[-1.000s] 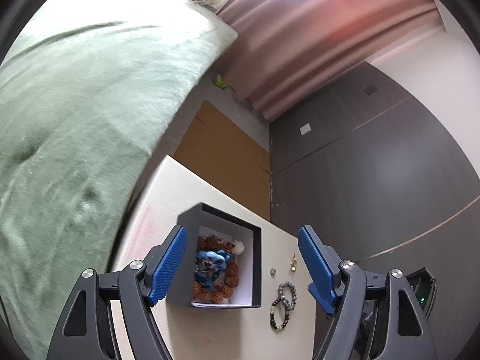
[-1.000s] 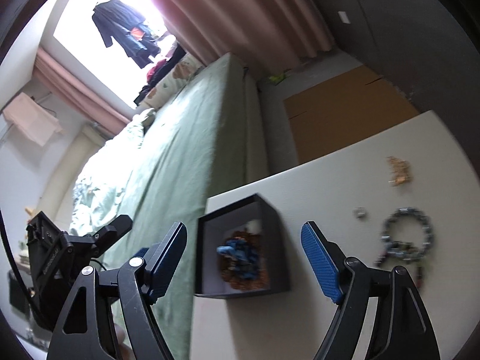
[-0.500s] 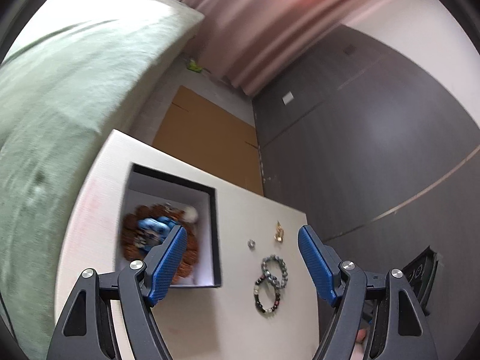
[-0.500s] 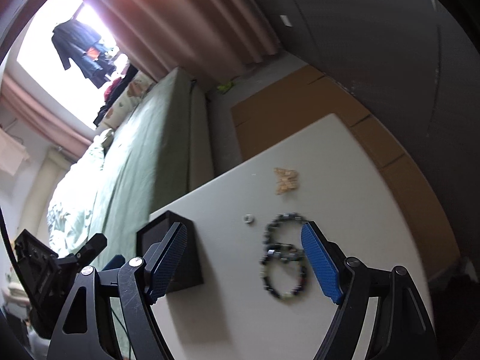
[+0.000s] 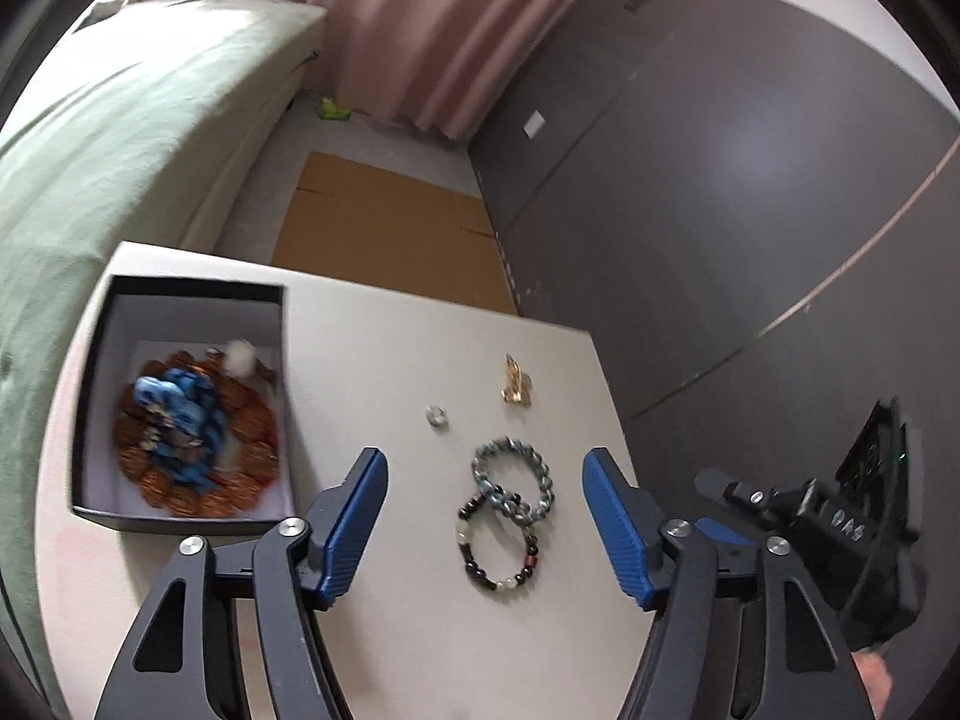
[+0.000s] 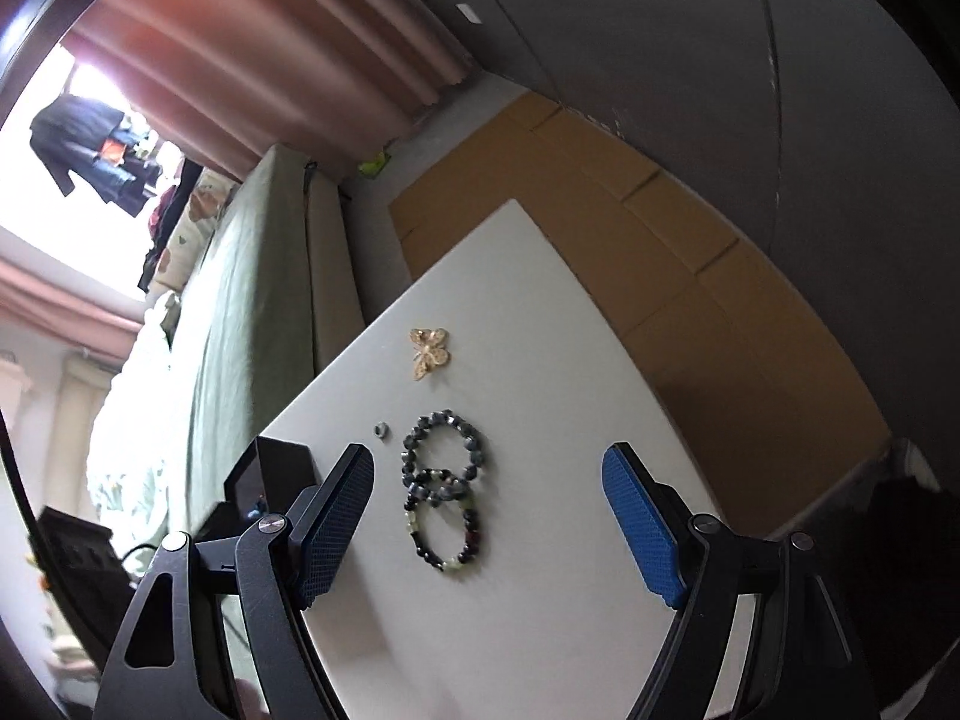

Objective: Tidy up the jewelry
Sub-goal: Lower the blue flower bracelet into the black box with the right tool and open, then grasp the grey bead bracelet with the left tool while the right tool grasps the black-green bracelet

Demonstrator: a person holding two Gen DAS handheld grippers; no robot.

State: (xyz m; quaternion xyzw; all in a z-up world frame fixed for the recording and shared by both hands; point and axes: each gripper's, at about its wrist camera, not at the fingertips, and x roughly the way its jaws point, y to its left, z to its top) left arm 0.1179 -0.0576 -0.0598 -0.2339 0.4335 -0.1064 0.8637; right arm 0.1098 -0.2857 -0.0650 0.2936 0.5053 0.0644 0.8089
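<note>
Both hand-held grippers hover wide apart and empty over the white worktop (image 5: pixel 384 348).

Nearest the left hand-held gripper (image 5: pixel 485 519) and right hand-held gripper (image 6: pixel 487 516) lie two overlapping beaded bracelets (image 5: pixel 507 516); beyond, a small ring (image 5: pixel 437 417), a gold butterfly brooch (image 6: pixel 429 351), and left, the black jewelry box (image 5: pixel 183 402).

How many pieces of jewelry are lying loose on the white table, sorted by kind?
Beaded bracelets: 2 (grey-blue bracelet, dark mixed-bead bracelet)
Gold butterfly brooch: 1
Small silver ring: 1
Total: 4
</note>
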